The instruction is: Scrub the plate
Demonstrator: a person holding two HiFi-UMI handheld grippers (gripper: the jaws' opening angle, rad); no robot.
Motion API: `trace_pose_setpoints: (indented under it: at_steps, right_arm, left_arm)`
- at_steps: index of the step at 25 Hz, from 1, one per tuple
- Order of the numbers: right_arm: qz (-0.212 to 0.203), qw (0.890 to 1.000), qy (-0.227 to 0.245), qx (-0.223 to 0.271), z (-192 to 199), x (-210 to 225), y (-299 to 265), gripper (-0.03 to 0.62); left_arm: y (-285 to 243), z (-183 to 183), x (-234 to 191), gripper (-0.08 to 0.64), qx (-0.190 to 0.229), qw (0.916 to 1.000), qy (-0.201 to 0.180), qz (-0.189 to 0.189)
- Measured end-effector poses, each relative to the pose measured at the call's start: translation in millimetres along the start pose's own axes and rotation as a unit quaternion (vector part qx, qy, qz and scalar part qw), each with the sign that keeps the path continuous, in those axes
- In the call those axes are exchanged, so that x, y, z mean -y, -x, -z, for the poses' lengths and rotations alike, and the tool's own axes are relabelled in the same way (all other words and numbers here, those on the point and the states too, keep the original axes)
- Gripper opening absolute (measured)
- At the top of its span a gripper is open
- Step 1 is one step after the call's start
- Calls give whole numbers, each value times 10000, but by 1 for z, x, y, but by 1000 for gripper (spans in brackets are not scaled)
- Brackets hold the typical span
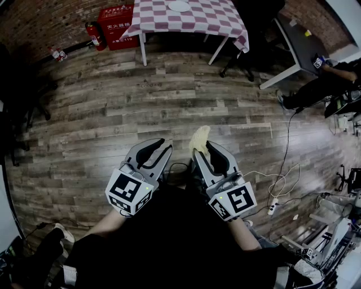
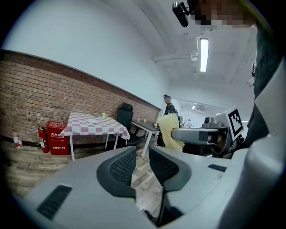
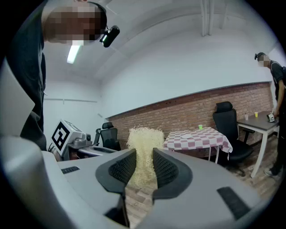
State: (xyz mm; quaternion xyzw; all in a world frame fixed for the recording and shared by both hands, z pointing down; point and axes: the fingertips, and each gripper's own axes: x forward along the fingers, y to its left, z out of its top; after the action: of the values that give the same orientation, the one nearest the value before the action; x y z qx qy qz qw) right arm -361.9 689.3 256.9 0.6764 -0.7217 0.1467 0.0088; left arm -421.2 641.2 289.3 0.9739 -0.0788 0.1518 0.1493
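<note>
1. Closest to the person's body, the left gripper [image 1: 158,150] is empty. Its jaws stand slightly apart, and only the wooden floor [image 1: 169,101] shows between them.
2. Just beside it, the right gripper [image 1: 206,153] has its jaws clamped on a pale-yellow fibrous scrubber [image 1: 198,139].
3. Well apart from both, across the floor, the white plate [image 1: 179,6] lies on the checked tabletop [image 1: 217,18].
4. Scrubbing does not appear to have started. The tool is in hand, but reaching the plate, steadying it and scrubbing it are all left to do.
</note>
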Motion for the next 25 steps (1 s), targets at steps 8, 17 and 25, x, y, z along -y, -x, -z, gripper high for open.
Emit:
trace_pose_setpoints:
  at_steps: [8, 17, 25]
  right_arm:
    - [-324, 9994, -107, 115, -6, 76, -2, 123]
    - [-969, 9939, -288, 446, -49, 180, 15, 129]
    - [-1225, 9910, -495, 199, -45, 243, 8, 129]
  left_arm:
    - [-73, -18, 10, 103, -15, 9997, -52, -234]
    - [-165, -67, 40, 103, -46, 9967, -130, -797]
    - [-208, -69, 39, 103, -119, 9921, 363, -1194]
